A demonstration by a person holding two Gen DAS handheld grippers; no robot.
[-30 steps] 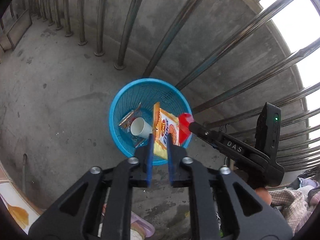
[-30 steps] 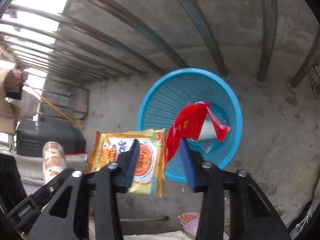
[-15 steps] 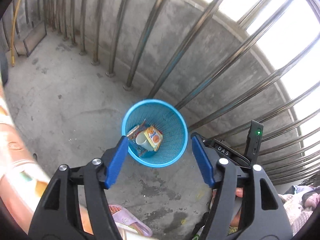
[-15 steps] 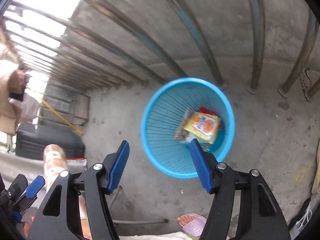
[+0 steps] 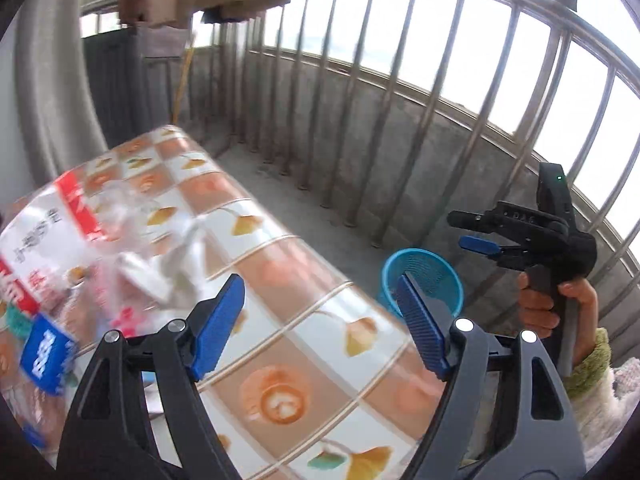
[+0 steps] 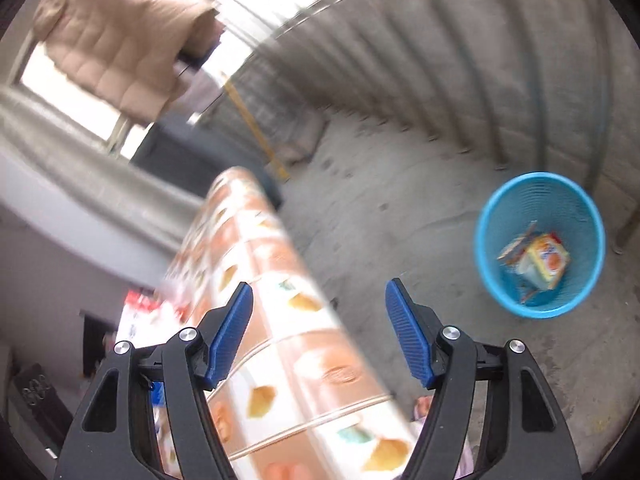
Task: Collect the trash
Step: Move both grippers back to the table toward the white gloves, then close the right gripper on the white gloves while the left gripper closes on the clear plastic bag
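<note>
My left gripper [image 5: 320,328] hangs over a table with a patterned cloth [image 5: 280,280]; its jaws are opening with nothing between them. At the table's left end lies blurred trash: a red and white packet [image 5: 48,232], crumpled clear plastic [image 5: 160,264] and a blue-labelled wrapper [image 5: 44,356]. The blue basket [image 5: 424,276] stands on the floor past the table's edge. My right gripper [image 6: 320,332] is also opening and empty above the table's edge [image 6: 288,320]. The basket [image 6: 496,276] at its right holds a yellow wrapper [image 6: 548,256] and other scraps. A hand [image 5: 560,304] holds the right gripper [image 5: 458,230].
A metal railing [image 5: 400,100] on a low concrete wall runs along the balcony behind the basket. A beige quilted jacket [image 6: 120,40] hangs overhead. A yellow stick [image 6: 256,136] leans at the far end beside a dark cabinet. The floor is bare concrete [image 6: 380,220].
Both grippers let go of their wrappers, which now lie in the basket. Both then rose and swung away from the basket toward the table, jaws spread wider.
</note>
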